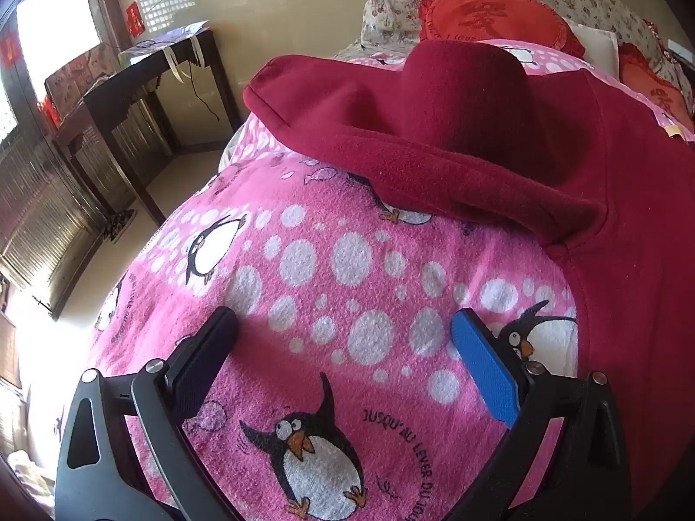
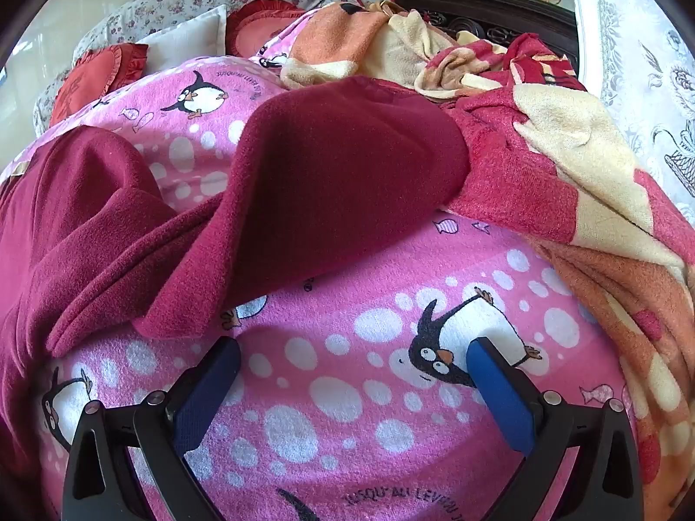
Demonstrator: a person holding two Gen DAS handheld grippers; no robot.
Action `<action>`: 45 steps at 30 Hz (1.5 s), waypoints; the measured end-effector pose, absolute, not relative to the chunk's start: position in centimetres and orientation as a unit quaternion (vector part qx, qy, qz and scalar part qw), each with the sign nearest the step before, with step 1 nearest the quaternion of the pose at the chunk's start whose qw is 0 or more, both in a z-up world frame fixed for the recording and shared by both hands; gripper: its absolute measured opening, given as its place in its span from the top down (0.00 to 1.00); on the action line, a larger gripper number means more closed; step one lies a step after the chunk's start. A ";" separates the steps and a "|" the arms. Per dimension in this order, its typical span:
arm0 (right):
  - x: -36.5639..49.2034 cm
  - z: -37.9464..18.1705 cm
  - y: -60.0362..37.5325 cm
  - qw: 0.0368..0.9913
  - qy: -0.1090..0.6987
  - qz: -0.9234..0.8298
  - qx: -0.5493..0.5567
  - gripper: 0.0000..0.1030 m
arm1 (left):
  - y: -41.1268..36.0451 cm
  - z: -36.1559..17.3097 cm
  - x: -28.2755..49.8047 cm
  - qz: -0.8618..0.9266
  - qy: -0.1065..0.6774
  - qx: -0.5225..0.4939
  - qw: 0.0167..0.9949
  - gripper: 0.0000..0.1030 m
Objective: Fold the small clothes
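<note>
The dark red top [image 1: 499, 139] lies rumpled on the pink penguin blanket [image 1: 339, 286], one sleeve bunched and humped. My left gripper [image 1: 345, 330] and right gripper [image 2: 354, 358] both hang spread wide over bare blanket, holding nothing. I could easily pinch blanket along with the sleeve. The orange and cream towel [image 2: 586, 173] crowds the top's right edge; red cushions [image 1: 491, 13] sit beyond.
</note>
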State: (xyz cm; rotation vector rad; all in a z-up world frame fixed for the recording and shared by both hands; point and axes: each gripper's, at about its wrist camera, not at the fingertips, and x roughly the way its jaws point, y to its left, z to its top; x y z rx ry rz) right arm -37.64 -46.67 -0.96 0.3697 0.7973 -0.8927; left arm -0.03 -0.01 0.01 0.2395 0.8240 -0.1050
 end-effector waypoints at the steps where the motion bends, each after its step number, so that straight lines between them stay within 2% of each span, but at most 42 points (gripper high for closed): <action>1: -37.6 -1.0 -46.7 0.810 0.373 -0.418 0.173 0.00 | 0.0 0.0 0.0 -0.051 0.399 0.115 0.908 0.03; 19: -37.6 -0.8 -46.6 0.810 0.375 -0.417 0.172 0.00 | 0.1 0.2 -0.4 -0.050 0.400 0.117 0.908 0.03; 23: -38.0 0.1 -46.2 0.808 0.398 -0.400 0.171 0.00 | 0.0 0.0 -0.1 -0.051 0.401 0.116 0.907 0.03; 29: -41.1 5.0 -41.2 0.822 0.413 -0.378 0.106 0.00 | 0.0 0.0 -0.1 -0.051 0.401 0.117 0.907 0.03; 36: -42.3 11.2 -33.8 0.872 0.386 -0.262 0.147 0.00 | 0.0 0.1 -0.1 -0.051 0.405 0.117 0.905 0.03; 45: -36.0 11.9 -25.9 0.901 0.383 -0.153 0.135 0.00 | 0.9 2.6 -1.8 -0.085 0.420 0.131 0.894 0.03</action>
